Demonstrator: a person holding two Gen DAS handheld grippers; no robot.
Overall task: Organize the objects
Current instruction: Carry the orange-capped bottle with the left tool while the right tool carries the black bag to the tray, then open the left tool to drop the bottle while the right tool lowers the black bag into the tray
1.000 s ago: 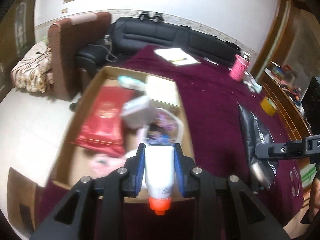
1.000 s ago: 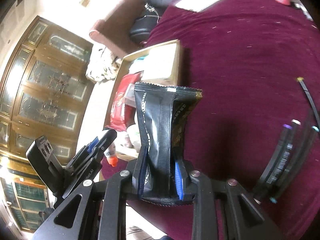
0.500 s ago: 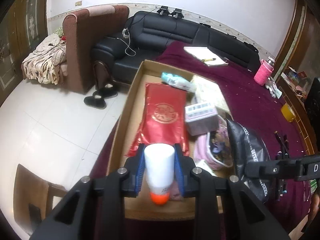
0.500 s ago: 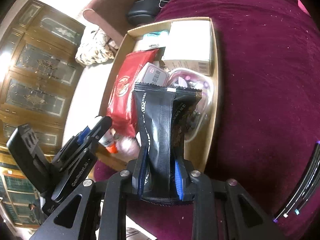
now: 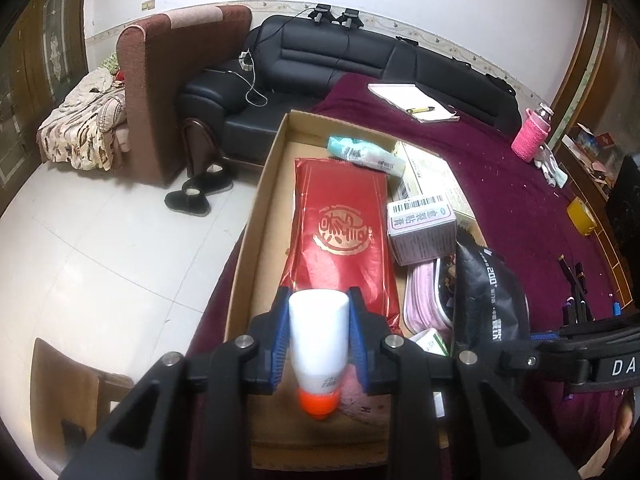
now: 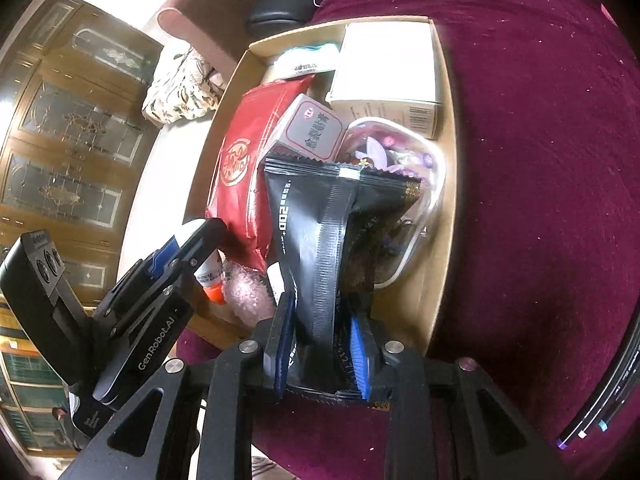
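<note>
Maroon cloth (image 5: 500, 184) covers the table, and a cardboard box (image 5: 260, 208) fills mid-frame, already packed with a red pouch (image 5: 344, 232) so loose items collect there. At lower centre, the right gripper (image 6: 322, 344) is easing its jaws apart around a black packet (image 6: 320, 232) above the box, likely to drop it. The left gripper (image 5: 319, 336) pinches a white tube (image 5: 318, 340) over the box's near end.

I note a black leather sofa (image 5: 360, 60) along the far wall, with a white cable trailing over its seat. A brown armchair (image 5: 160, 92) stands beside it, a patterned blanket (image 5: 80, 128) next to that. A pair of black slippers (image 5: 198, 194) sits on the white tiled floor (image 5: 80, 260). In the right wrist view I see a glazed wooden cabinet (image 6: 68, 140).
</note>
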